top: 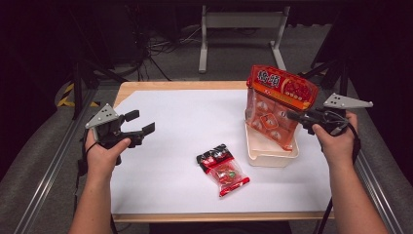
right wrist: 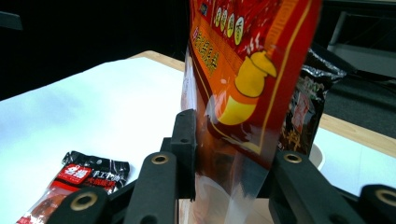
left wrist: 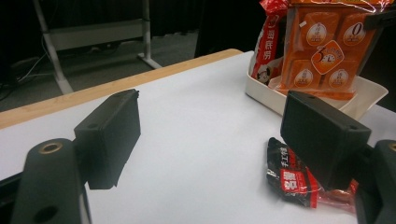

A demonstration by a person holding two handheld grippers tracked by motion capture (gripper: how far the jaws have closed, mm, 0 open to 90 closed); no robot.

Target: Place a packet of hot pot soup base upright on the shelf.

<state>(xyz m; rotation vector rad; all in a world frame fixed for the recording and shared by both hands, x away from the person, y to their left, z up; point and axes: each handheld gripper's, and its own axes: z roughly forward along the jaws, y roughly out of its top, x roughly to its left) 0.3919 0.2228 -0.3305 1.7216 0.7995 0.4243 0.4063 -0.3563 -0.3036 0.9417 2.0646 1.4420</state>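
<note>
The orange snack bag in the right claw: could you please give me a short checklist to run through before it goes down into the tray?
1. Right claw gripping the orange snack bag: ok, jaws closed on its edge.
2. Bag above the white tray: ok, lower end hangs over it.
3. Room in the tray: cannot tell; other packets already stand behind.
4. Left claw clear of the path: ok, open, far to the side.
5. Small red-and-black packet out of the way: ok, lying on the white sheet beside the tray.
</note>
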